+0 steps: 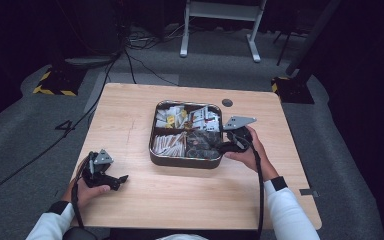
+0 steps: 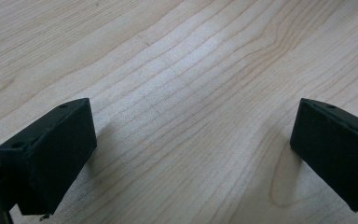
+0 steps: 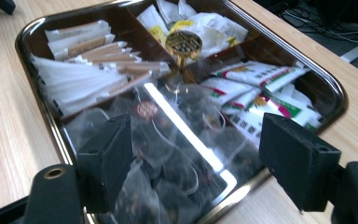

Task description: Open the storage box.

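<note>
A dark metal tray (image 1: 185, 163) with rounded corners and four compartments sits at the table's centre. Its compartments hold white paper sticks (image 3: 84, 74), white and yellow packets (image 3: 191, 21), green-and-red sachets (image 3: 261, 79) and clear tea bags (image 3: 182, 116) with dark contents. A gold knob (image 3: 183, 43) stands where the dividers cross. My right gripper (image 1: 220, 146) is at the tray's right rim, open, jaws hovering above the tea bags with nothing between them (image 3: 196, 140). My left gripper (image 1: 121, 179) rests on the bare wood at the front left, open and empty (image 2: 193, 140).
A dark round grommet (image 1: 227, 102) is set into the wooden table (image 1: 190, 200) behind the tray. Grey carpet with cables (image 1: 140, 65) surrounds the table, and a white stand (image 1: 220, 30) is farther back. A yellow-black striped base (image 1: 55, 82) sits at the left.
</note>
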`<state>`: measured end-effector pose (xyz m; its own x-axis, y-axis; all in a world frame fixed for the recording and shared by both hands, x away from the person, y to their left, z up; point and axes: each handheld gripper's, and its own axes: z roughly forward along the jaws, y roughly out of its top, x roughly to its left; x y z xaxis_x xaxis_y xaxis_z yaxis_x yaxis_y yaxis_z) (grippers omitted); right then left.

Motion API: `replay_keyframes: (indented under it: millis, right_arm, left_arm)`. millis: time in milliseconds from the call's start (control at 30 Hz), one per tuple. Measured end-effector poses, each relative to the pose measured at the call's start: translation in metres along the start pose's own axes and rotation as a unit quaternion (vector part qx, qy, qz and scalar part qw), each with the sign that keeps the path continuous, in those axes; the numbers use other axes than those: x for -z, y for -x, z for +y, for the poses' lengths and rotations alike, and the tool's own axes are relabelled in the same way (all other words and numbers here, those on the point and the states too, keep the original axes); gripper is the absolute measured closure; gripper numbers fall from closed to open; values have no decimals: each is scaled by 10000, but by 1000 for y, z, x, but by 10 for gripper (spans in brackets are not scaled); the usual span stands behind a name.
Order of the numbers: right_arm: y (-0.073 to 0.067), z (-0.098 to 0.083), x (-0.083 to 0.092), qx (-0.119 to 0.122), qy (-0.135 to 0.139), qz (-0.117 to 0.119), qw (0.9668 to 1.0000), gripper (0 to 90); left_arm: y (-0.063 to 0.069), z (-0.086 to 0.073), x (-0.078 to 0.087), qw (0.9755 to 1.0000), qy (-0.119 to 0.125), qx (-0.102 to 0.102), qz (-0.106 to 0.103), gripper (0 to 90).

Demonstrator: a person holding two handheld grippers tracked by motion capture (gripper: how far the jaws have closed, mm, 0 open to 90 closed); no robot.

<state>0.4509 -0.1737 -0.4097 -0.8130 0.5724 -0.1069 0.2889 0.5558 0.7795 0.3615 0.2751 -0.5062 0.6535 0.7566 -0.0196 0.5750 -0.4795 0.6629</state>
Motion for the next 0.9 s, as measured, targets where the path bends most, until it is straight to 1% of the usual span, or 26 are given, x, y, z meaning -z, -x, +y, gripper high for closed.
replay_keyframes:
  millis: [167, 200, 267, 567, 600, 667, 700, 767, 800, 867, 900]
  right_arm:
    - [-2, 12, -12, 20, -1, 70, 10000, 267]
    - [-2, 12, -12, 20, -1, 70, 10000, 267]
    - [-3, 18, -17, 12, 1, 129, 9999, 267]
    - [-7, 33, -32, 111, -36, 161, 9998, 270]
    - [-8, 36, -36, 133, -56, 187, 9997, 270]
    - [-9, 37, -37, 132, -41, 195, 9997, 274]
    - [-10, 39, -42, 130, -86, 223, 9996, 278]
    - [-10, 40, -45, 138, -98, 250, 9995, 284]
    - [-11, 42, -51, 146, -150, 270, 9994, 286]
    - [-11, 43, -53, 148, -170, 280, 9994, 289]
    - [-10, 45, -59, 146, -185, 285, 9993, 289]
  left_arm:
    - [0, 0, 0, 10000, 3, -10, 5, 5]
    - [0, 0, 0, 10000, 3, -10, 5, 5]
    - [0, 0, 0, 10000, 0, 2, -4, 5]
    - [0, 0, 0, 10000, 0, 0, -3, 5]
    - [0, 0, 0, 10000, 1, -1, -4, 5]
    - [0, 0, 0, 10000, 0, 0, -3, 5]
    - [0, 0, 0, 10000, -4, -11, 1, 6]
    - [0, 0, 0, 10000, -3, -11, 1, 6]
    - [0, 0, 0, 10000, -4, -7, 9, 6]
    - [0, 0, 1, 10000, -6, -1, 4, 6]
    - [0, 0, 0, 10000, -6, 14, 1, 6]
